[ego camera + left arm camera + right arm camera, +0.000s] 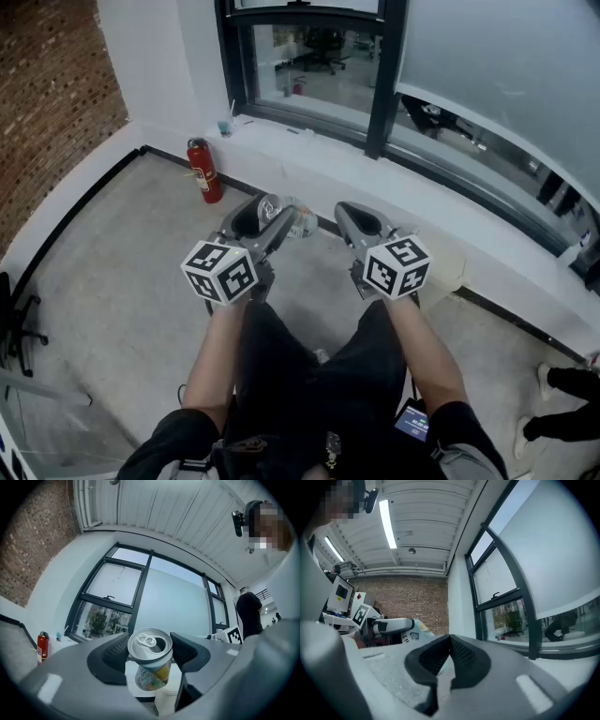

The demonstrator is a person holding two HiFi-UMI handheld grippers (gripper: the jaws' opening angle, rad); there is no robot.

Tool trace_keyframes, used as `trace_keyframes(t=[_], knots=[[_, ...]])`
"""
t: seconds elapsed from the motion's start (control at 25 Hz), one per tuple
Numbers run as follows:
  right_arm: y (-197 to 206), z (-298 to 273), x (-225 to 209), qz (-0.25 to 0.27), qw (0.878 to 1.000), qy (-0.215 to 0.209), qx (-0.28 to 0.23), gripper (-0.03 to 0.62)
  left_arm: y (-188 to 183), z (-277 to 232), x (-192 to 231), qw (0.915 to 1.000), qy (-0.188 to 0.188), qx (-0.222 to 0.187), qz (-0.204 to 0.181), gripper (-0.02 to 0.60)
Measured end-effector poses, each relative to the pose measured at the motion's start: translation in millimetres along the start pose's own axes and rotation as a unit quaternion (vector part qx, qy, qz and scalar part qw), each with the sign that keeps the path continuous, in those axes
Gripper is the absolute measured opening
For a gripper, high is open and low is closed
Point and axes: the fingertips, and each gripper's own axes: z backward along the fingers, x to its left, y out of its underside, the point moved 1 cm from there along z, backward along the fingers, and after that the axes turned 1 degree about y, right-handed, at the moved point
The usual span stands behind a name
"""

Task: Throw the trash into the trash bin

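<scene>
The drink can (150,645) is sitting pinched between the pads of my left gripper (151,652), with its lid facing back at me. I am holding my right gripper (448,657) alongside, its jaws pressed together on nothing. A red fire extinguisher (204,171) is standing under the window (314,52) ahead.

This is looking like an office building: a fire extinguisher (204,173) is standing near a brick wall (47,94), and an office chair (328,45) is showing through the window (305,80).
</scene>
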Motion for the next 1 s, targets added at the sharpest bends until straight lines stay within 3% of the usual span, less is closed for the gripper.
trace_keyframes(t=[1.0], knots=[[1, 12, -9, -0.013, 1.0, 0.014, 0.0, 0.003, 7, -6, -7, 0.9998, 0.014, -0.001, 0.013, 0.275]])
